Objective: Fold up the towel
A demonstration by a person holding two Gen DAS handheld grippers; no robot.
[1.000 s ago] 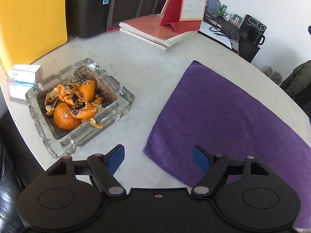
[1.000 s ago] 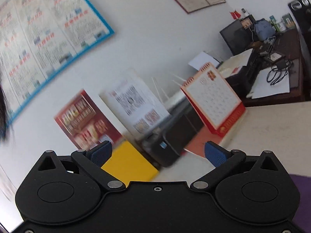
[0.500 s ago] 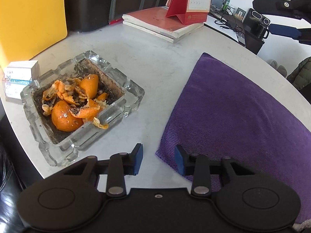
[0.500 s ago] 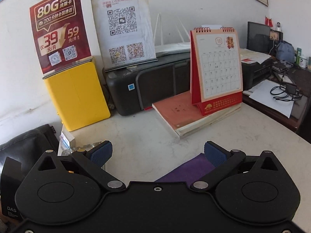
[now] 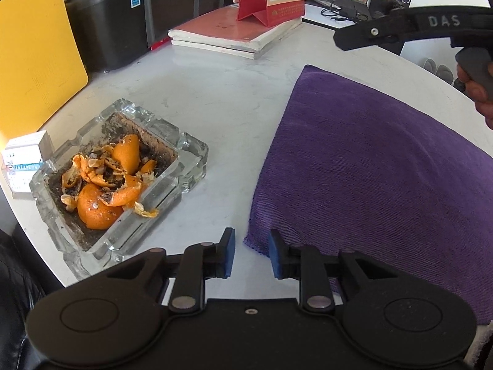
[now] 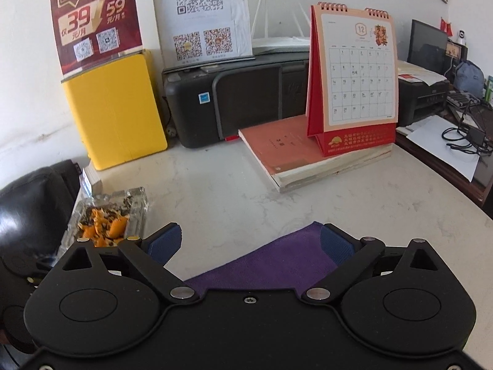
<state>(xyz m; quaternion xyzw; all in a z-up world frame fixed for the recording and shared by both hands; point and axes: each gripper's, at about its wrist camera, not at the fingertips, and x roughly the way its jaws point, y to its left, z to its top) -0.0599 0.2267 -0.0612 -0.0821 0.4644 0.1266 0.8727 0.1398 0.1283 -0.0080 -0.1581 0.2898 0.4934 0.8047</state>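
A purple towel (image 5: 369, 185) lies flat on the white marble table (image 5: 231, 92). My left gripper (image 5: 251, 256) is low over the towel's near left corner. Its jaws are closing and stand narrow, with that corner between the blue pads and a gap still showing on the left side. My right gripper (image 6: 251, 243) hangs over the towel's (image 6: 277, 262) far corner. Those jaws are wide and just starting to close, the corner lying between them untouched. In the left wrist view the right gripper's black finger (image 5: 369, 34) and the hand holding it (image 5: 474, 92) show at the upper right.
A glass ashtray (image 5: 191, 166) full of orange peel sits left of the towel, a small white box (image 5: 24, 157) beside it. Behind stand stacked books (image 6: 292, 160) with a desk calendar (image 6: 354, 77), a black printer (image 6: 231, 98) and a yellow case (image 6: 114, 108).
The left jaws narrowed around the towel's near corner. The right gripper swung down from facing the wall to the tabletop, came over the towel's far corner, and its jaws narrowed slightly.
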